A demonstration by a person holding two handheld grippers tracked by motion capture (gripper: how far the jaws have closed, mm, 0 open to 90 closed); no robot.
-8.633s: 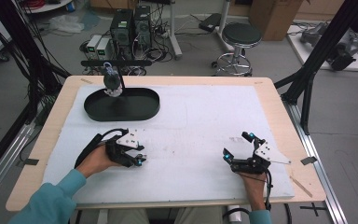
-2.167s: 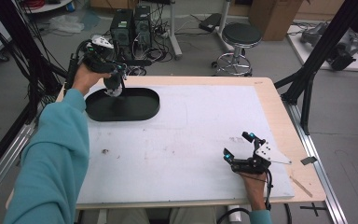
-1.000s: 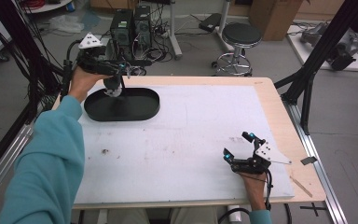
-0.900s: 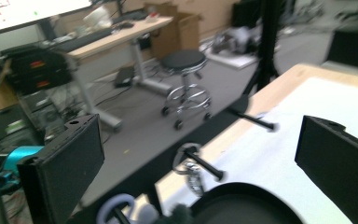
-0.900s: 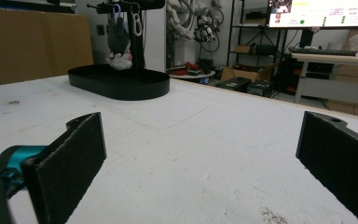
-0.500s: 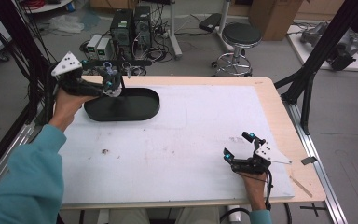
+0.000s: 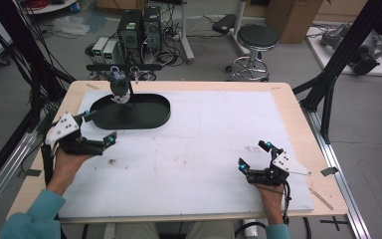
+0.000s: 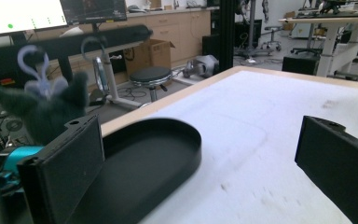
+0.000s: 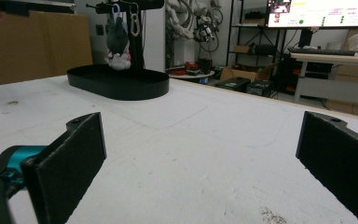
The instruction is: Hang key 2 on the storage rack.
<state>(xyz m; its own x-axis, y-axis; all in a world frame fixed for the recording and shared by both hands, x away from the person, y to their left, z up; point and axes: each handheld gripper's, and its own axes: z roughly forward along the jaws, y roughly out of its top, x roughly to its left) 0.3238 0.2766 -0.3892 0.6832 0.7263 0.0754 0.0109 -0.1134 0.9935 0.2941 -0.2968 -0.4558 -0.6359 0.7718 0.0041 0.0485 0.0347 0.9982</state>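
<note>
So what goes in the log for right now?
left claw: open, empty, beside black tray | plush toy: hanging on stand | right claw: open, empty

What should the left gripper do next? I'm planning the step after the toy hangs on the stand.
Probably settle onto the mat: the left gripper is open and empty beside the tray, and the plush toy already hangs from the stand's bar.

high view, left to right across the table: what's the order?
left gripper → plush toy hanging on the stand over the black tray → right gripper
</note>
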